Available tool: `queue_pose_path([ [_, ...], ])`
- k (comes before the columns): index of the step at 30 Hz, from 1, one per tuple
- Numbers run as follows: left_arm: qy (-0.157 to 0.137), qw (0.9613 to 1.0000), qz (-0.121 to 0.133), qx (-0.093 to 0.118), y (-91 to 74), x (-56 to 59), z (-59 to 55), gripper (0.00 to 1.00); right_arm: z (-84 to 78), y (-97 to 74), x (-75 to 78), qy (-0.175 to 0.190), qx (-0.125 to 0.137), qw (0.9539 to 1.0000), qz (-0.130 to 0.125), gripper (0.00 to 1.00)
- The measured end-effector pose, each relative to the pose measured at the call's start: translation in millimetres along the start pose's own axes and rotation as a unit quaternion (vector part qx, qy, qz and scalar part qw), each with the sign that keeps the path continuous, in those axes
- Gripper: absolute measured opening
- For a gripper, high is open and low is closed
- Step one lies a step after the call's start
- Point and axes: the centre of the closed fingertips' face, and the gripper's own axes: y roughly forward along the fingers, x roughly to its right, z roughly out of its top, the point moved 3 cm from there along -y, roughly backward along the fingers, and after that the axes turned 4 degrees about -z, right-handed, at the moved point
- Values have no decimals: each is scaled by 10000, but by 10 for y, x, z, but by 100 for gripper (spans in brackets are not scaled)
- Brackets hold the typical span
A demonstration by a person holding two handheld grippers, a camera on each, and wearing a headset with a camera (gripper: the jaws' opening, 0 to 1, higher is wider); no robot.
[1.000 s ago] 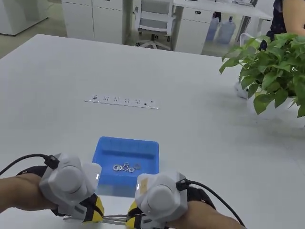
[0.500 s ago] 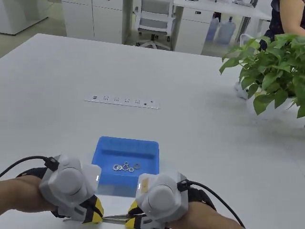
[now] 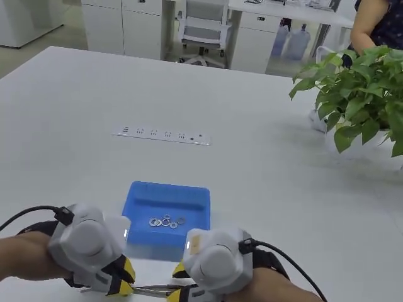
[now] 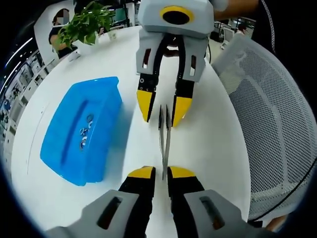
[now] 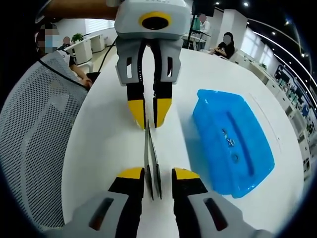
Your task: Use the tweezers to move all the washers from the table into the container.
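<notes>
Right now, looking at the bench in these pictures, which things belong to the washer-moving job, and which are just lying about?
Part of the job:
- tweezers, between the two grippers
- washers, lying in the container
- blue container

Just lying about:
- power strip on the table
- potted plant
- office chair beyond the table

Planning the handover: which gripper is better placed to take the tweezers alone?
Right, probably: the tweezers spread their prongs between the jaws of the right gripper, placed to squeeze them; the left gripper sits at their joined end.
</notes>
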Motion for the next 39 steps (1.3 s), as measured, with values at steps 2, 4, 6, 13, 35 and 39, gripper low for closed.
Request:
queue_pose_path([
  [2,-100,9999,1,69,-39,11,0,18,13,-41,34,39,52,10000,-70,26],
  [4,-146,9998,35,92,-73,14,-10,20,28,-104,80,160,144,9996,-173,28],
  [6,-236,9996,76,149,-116,20,-13,23,32,-184,129,261,214,9990,-282,30],
  [13,-570,9959,362,601,-350,12,47,29,-25,-458,295,610,390,9950,-691,35],
  [35,-732,9839,1055,1246,-760,87,288,68,-336,-959,314,1512,884,9764,-1267,80],
  [39,-777,9836,1057,1238,-767,135,251,72,-374,-981,253,1565,943,9745,-1303,85],
])
